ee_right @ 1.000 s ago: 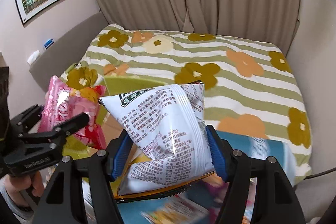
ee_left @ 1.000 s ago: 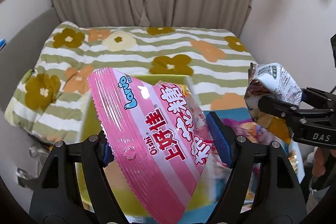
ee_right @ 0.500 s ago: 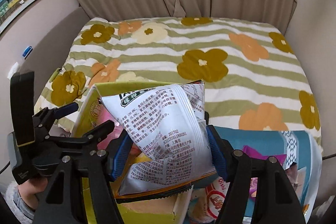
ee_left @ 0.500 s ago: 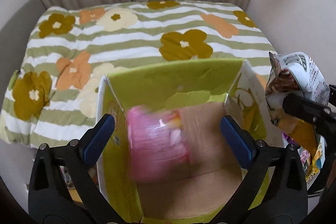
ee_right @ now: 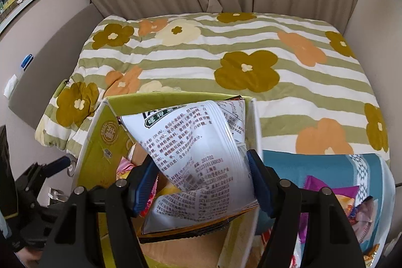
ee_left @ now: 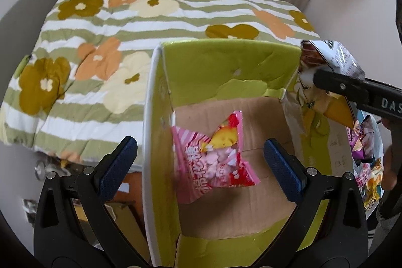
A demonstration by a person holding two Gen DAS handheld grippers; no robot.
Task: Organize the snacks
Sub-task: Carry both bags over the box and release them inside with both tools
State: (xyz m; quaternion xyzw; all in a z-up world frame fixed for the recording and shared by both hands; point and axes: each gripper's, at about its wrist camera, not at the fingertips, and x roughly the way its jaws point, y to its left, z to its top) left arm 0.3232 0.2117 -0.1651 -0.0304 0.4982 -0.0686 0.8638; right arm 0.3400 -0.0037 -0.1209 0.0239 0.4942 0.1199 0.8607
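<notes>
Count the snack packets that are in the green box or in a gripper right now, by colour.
Pink packet in the green box: 1
White packet in the right gripper: 1
Total: 2

The right gripper [ee_right: 201, 186] clamps a white snack bag [ee_right: 201, 157] above the green cardboard box [ee_right: 100, 150], beside the flowered bed [ee_right: 226, 62].

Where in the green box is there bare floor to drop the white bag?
Bare cardboard shows along the green box's far wall and right wall, and near the front wall. The pink snack bag crowds the left-centre. The right hand-held gripper holds the white bag over the box.
</notes>
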